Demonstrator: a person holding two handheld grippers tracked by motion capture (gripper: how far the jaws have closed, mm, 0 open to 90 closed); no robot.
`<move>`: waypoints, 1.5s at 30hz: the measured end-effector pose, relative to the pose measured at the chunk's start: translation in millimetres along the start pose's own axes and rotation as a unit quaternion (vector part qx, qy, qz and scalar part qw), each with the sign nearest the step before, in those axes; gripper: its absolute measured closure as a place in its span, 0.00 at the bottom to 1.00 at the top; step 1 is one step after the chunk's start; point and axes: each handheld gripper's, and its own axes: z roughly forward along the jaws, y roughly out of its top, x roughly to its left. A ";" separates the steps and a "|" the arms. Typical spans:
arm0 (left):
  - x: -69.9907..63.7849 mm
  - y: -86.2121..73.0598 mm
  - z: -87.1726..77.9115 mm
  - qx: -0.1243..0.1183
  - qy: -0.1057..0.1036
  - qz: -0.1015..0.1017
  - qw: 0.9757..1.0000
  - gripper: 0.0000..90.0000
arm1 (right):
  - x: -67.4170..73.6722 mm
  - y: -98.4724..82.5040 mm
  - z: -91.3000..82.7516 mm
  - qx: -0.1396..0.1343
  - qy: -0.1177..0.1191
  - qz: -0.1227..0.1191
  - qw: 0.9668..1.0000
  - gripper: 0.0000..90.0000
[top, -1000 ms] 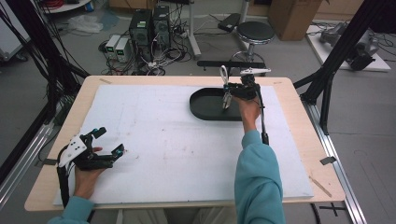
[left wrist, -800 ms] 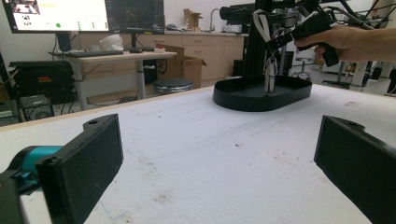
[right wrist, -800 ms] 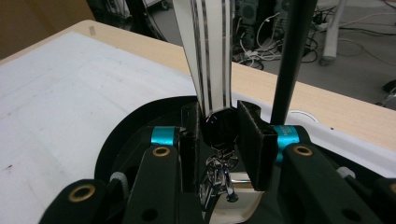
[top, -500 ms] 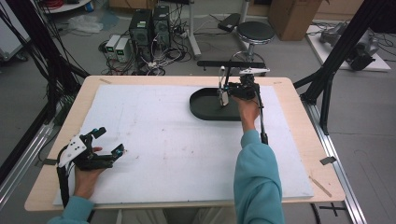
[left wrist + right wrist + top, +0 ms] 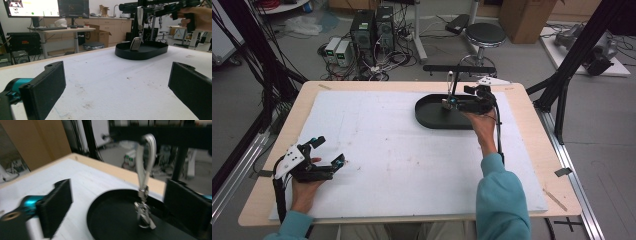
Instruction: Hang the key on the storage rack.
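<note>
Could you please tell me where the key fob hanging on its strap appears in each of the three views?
High view: key fob, upper centre, over the black tray.
Left gripper view, upper centre-right, far off.
Right gripper view, lower centre-right, close.
Shared landmark: the black tray.

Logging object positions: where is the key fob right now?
The key fob hangs by its strap from a black bar, low over the black tray, far right of the table.

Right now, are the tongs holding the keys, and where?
No. The keys hang by their strap from a black bar over the tray. Right tongs and left tongs are open, holding nothing.
</note>
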 end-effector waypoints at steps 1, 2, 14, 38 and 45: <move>-0.1 0.0 0.0 0.000 0.000 0.000 1.000 0.02 | 3.6 0.3 -5.6 -0.005 0.001 -0.004 1.000 0.01; -0.2 -0.1 0.1 0.000 0.001 0.001 1.000 0.02 | 7.5 -0.2 -12.2 -0.011 0.008 -0.010 1.000 0.01; -1.6 0.0 0.0 -0.002 0.004 0.003 1.000 0.02 | 47.6 -44.1 -90.5 -0.057 0.003 -0.082 0.995 0.01; -2.4 -0.2 -0.7 -0.002 0.005 0.008 1.000 0.02 | 33.0 -150.2 -129.1 -0.124 -0.038 -0.027 0.991 0.01; -2.5 -0.4 -1.0 -0.005 0.006 0.008 1.000 0.02 | 31.7 -155.2 -125.8 -0.120 -0.029 -0.014 0.992 0.01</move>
